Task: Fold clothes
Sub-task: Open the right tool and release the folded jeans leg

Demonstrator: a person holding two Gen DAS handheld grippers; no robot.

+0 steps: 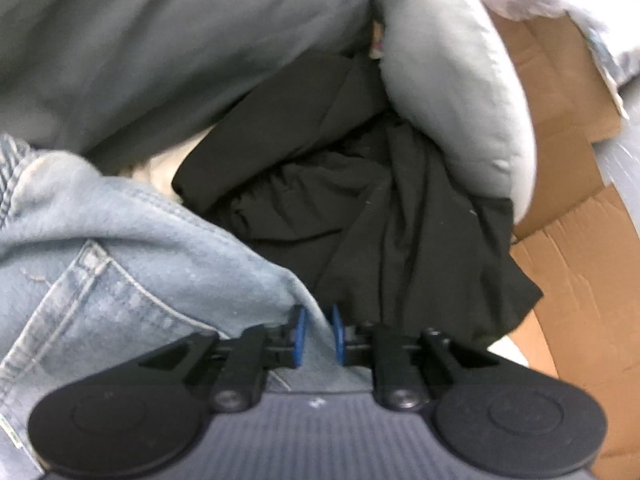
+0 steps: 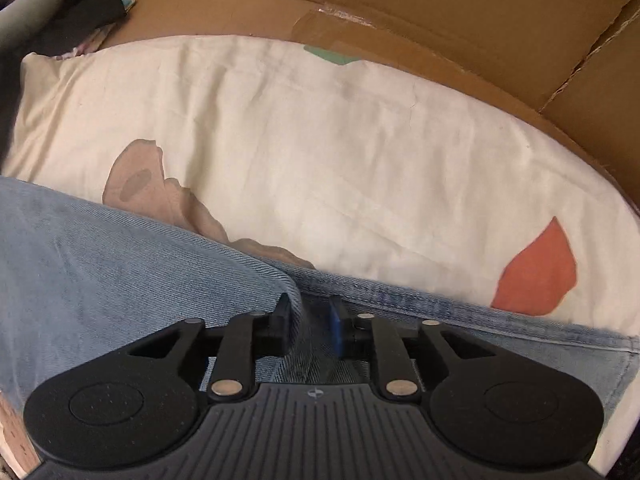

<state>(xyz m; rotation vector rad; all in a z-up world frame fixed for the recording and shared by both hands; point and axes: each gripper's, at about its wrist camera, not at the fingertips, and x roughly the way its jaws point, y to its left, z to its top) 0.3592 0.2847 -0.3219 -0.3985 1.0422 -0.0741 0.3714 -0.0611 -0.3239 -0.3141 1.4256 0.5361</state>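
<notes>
- My left gripper (image 1: 319, 330) has its jaws slightly parted around a jeans (image 1: 120, 264) edge; the pads look off the cloth.
- My right gripper (image 2: 310, 330) is spread wider, with a denim fold between the jaws, unpinched.
- The jeans lie across the cream sheet (image 2: 320, 140), beside the black garment (image 1: 360, 208).
- Risk: lifting now leaves the denim behind, and the fold collapses.
- Risk: the left pads could catch the black cloth.

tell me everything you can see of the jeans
The jeans are light blue, faded denim with pale stitched seams and a back pocket. They lie rumpled over a cream printed cloth, beside black clothing. Denim folds sit between the parted jaws of the left hand-held gripper and the right hand-held gripper.
</notes>
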